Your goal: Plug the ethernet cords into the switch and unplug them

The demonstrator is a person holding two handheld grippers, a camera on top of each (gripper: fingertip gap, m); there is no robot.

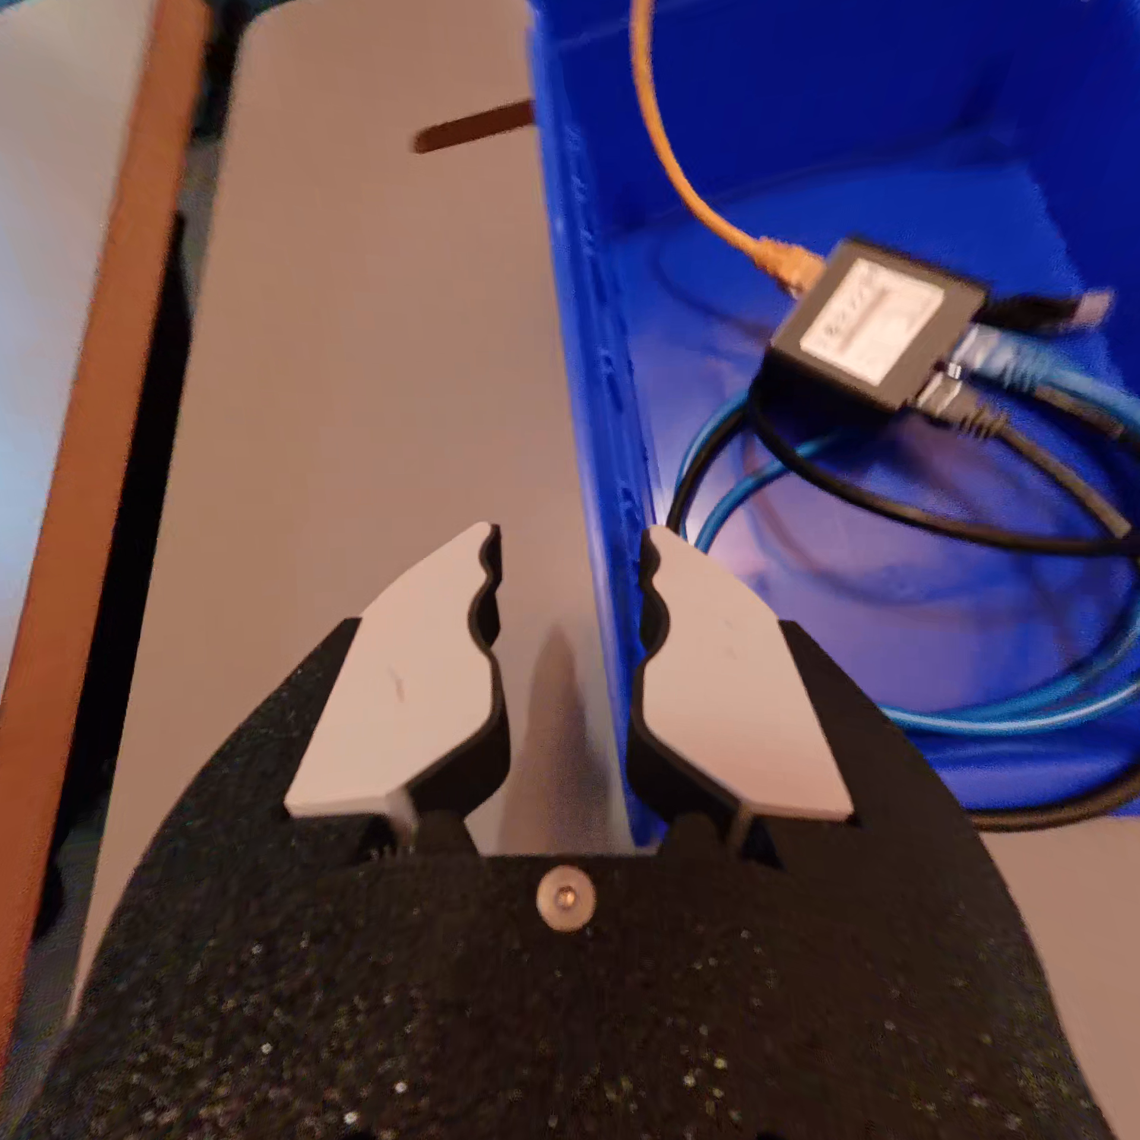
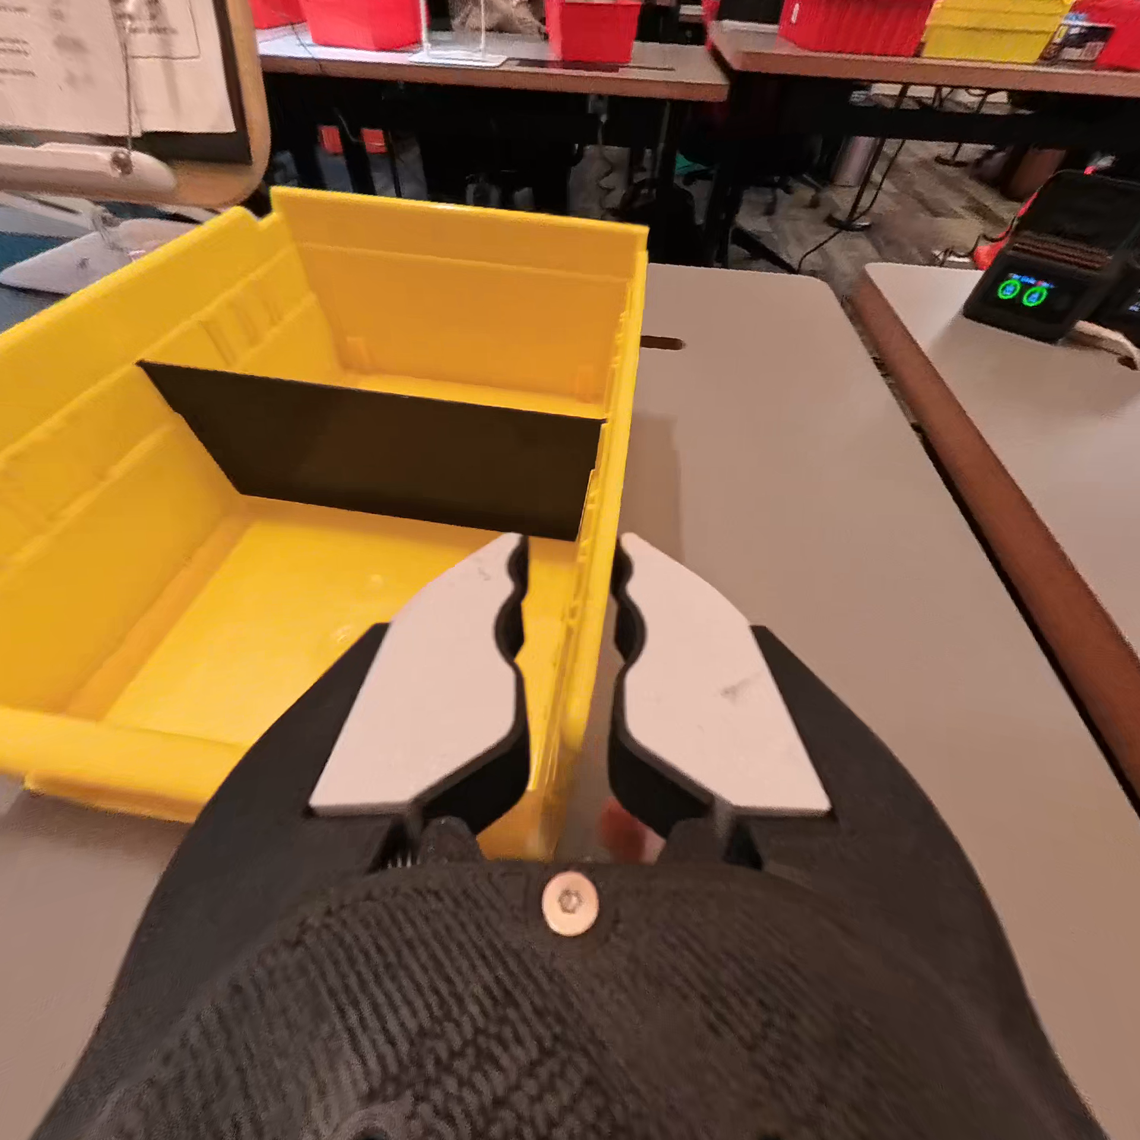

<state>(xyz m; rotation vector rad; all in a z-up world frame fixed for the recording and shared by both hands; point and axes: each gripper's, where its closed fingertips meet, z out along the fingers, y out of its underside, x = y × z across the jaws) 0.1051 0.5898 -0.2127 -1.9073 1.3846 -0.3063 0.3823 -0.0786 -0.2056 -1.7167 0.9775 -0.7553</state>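
Switch (image 1: pixel 876 324) inside blue bin (image 1: pixel 586 308) on table (image 1: pixel 370 370), orange cord (image 1: pixel 672 154), blue cord (image 1: pixel 1011 364) and black cord (image 1: pixel 962 413) plugged in; left gripper (image 1: pixel 569 549) spread, empty, straddling bin wall; right gripper (image 2: pixel 570 555) spread, empty, over yellow bin (image 2: pixel 308 296) edge.

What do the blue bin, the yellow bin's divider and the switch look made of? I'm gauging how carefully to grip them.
Blue bin: looks like glossy moulded plastic, with soft sheen and ribbed wall.
Divider in the yellow bin: thin, flat, matte black sheet, plastic or card; cannot tell which.
Switch: dark matte casing, probably hard plastic, with a pale label on top.
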